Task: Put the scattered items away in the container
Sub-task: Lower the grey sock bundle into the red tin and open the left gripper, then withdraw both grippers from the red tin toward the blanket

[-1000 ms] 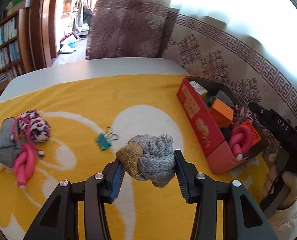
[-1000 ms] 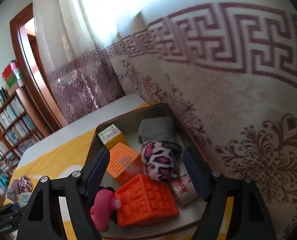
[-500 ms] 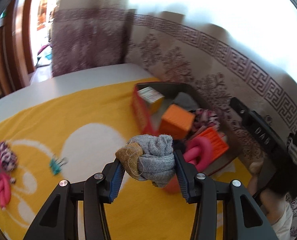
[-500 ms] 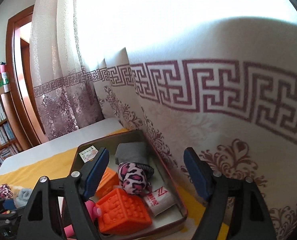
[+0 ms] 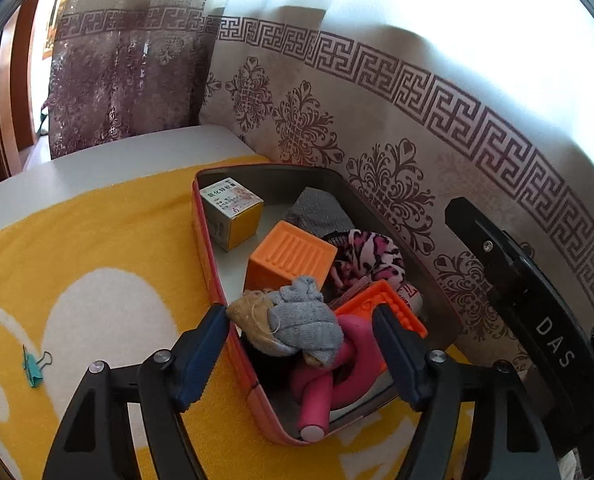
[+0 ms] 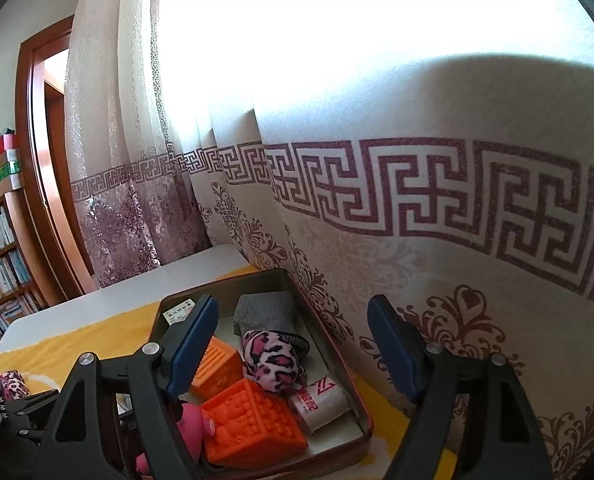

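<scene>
Red container (image 5: 211, 264), grey sock (image 5: 303, 322), yellow cloth (image 5: 97, 240)

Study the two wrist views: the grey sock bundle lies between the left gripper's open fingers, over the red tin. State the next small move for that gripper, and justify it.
Probably lift the left gripper straight up and back. Its fingers stand apart, and the sock bundle seems to rest on the pink roller inside the tin. The green binder clip on the yellow cloth awaits.
</scene>
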`<state>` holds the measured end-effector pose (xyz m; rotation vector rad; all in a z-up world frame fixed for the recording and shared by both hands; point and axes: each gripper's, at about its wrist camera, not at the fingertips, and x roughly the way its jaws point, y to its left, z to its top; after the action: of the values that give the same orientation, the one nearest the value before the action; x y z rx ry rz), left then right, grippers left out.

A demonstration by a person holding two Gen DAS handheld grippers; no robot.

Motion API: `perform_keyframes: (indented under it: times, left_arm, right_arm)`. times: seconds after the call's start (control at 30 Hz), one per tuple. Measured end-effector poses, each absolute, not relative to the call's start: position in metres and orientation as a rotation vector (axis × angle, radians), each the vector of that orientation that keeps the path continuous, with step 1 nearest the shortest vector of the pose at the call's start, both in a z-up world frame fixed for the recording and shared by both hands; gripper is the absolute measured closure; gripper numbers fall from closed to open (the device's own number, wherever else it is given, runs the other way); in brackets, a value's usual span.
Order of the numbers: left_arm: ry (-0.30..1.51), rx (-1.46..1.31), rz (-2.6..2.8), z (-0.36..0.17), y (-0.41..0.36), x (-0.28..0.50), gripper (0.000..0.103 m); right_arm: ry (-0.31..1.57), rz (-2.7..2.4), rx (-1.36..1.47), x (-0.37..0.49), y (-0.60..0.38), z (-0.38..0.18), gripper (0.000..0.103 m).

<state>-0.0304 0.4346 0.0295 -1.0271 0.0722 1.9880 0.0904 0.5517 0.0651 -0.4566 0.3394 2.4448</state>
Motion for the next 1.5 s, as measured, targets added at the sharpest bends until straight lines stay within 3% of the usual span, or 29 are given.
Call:
perform_keyframes:
  times: [0.43,0.9,1.5]
  left_arm:
    - [-0.048,-1.103,2.1,0.031,0.387,-0.05,0.028]
    - [0.051,-1.213,2.119,-0.008,0.408,-0.071,0.027]
    - [0.036,-1.148,2.144,0.019,0.353,-0.04,0.027]
  right_arm:
    - [0.339,2.46,-0.49,0.084,0.551,0.061,0.023]
    - [0.323,2.481,-0.501,0.083,0.546,0.061,0.023]
    - [0.262,2.5,-0.52,0.074,0.538,0.052,0.023]
